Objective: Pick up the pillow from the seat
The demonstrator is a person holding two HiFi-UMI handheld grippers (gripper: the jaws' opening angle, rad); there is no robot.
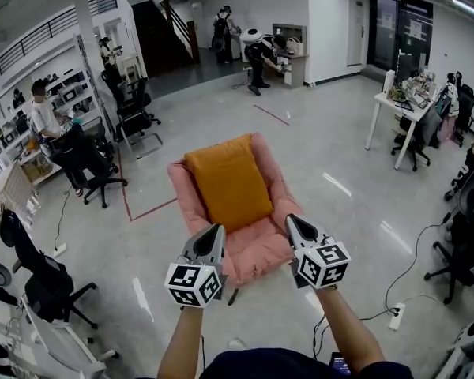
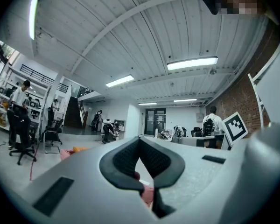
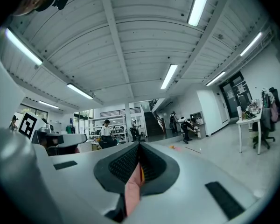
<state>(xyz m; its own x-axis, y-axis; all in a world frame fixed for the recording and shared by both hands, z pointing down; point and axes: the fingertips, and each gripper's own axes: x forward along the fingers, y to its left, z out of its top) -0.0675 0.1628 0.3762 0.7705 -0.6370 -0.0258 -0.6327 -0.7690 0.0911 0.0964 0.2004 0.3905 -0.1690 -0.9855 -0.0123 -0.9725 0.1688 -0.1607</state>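
An orange pillow (image 1: 227, 181) leans against the back of a pink seat (image 1: 257, 247) on the floor, in the middle of the head view. My left gripper (image 1: 216, 230) hovers over the seat's front left corner, just below the pillow, jaws shut and empty. At the seat's front right edge my right gripper (image 1: 292, 220) is also shut on nothing. In the left gripper view the left gripper (image 2: 140, 140) has its jaws closed together, and a sliver of the orange pillow (image 2: 78, 149) shows at the left. The right gripper (image 3: 139, 146) looks the same in its own view, with pink seat fabric (image 3: 132, 190) showing through the slit.
Black office chairs (image 1: 47, 284) stand at the left. A seated person (image 1: 51, 129) is by the shelves. A white desk (image 1: 401, 113) with chairs is at the right. A red tape line (image 1: 146, 210) runs along the floor left of the seat. A power strip (image 1: 395, 316) and cable lie at the lower right.
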